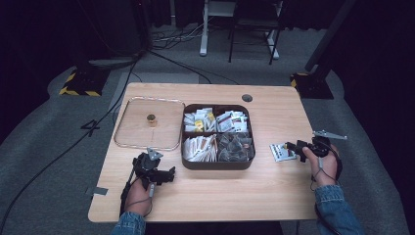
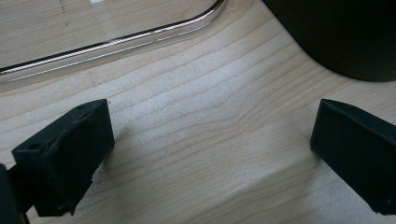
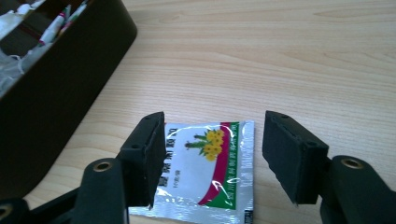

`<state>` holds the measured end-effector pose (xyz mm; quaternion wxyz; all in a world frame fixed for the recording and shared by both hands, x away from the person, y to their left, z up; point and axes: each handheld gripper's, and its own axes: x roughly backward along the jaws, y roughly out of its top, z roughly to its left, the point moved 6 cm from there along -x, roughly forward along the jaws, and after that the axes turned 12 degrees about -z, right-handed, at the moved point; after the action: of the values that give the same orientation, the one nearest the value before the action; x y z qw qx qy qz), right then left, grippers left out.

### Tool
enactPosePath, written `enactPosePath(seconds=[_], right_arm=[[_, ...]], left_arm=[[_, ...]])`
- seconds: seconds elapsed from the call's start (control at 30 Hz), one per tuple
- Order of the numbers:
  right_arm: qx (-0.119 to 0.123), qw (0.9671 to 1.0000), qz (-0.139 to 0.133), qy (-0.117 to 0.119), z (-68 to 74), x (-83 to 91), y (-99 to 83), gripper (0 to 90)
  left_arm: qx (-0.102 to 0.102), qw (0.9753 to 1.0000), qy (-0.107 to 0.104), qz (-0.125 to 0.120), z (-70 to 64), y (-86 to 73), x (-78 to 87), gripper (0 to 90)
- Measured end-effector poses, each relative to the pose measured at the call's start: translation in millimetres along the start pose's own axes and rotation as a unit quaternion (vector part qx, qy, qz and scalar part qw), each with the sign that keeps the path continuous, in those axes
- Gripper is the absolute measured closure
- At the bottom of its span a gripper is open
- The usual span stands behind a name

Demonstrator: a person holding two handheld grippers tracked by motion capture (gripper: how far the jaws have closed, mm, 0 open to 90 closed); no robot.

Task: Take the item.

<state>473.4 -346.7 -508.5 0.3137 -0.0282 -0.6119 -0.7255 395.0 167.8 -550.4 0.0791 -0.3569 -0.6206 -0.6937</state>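
On wooden table (image 1: 210,191): sachet (image 3: 210,163)

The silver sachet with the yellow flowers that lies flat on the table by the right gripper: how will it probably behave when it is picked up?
The sachet looks thin and flat, so it is probably light and may bend when held by one edge. Its shiny foil suggests a slippery surface that could slide on the wooden table if pushed. As it lies flat between the open jaws of the right gripper, catching an edge may be hard.

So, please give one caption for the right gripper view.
Open right gripper poised over a foil sachet lying flat on the table, beside the dark box.
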Motion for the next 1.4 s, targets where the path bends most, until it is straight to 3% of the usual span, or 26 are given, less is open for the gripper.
enactPosePath(seconds=[0.3, 0.57, 0.77, 0.97, 1.07, 1.27, 1.4], right_arm=[[0.003, 0.9984, -0.017, 0.054, 36.3, 22.2, 20.6, 40.4], [0.024, 0.9949, -0.024, 0.095, 69.4, 35.4, 25.4, 40.5], [0.032, 0.9905, -0.020, 0.132, 89.3, 42.7, 19.2, 40.4], [0.070, 0.9842, -0.010, 0.162, 114.4, 49.1, 8.0, 40.4], [0.104, 0.9806, 0.002, 0.167, 122.6, 45.3, -0.4, 40.3], [0.114, 0.9777, 0.027, 0.174, 131.4, 37.2, -17.3, 39.4], [0.139, 0.9734, 0.046, 0.176, 134.4, 28.8, -31.5, 38.4]], left_arm=[[0.000, 1.0000, 0.000, 0.000, 0.0, 0.0, 0.0, 0.0], [0.000, 1.0000, 0.000, 0.000, 0.1, 0.0, 0.0, 0.0], [0.000, 1.0000, 0.000, 0.000, 0.0, 0.0, 0.0, 0.0], [0.000, 1.0000, 0.000, 0.000, 0.0, 0.0, 0.0, 0.0], [0.000, 1.0000, 0.000, 0.000, -0.1, 0.0, 0.0, 0.0], [0.000, 1.0000, 0.000, 0.000, 0.0, 0.0, 0.0, 0.0], [0.000, 1.0000, 0.000, 0.000, -0.1, 0.0, 0.0, 0.0]])
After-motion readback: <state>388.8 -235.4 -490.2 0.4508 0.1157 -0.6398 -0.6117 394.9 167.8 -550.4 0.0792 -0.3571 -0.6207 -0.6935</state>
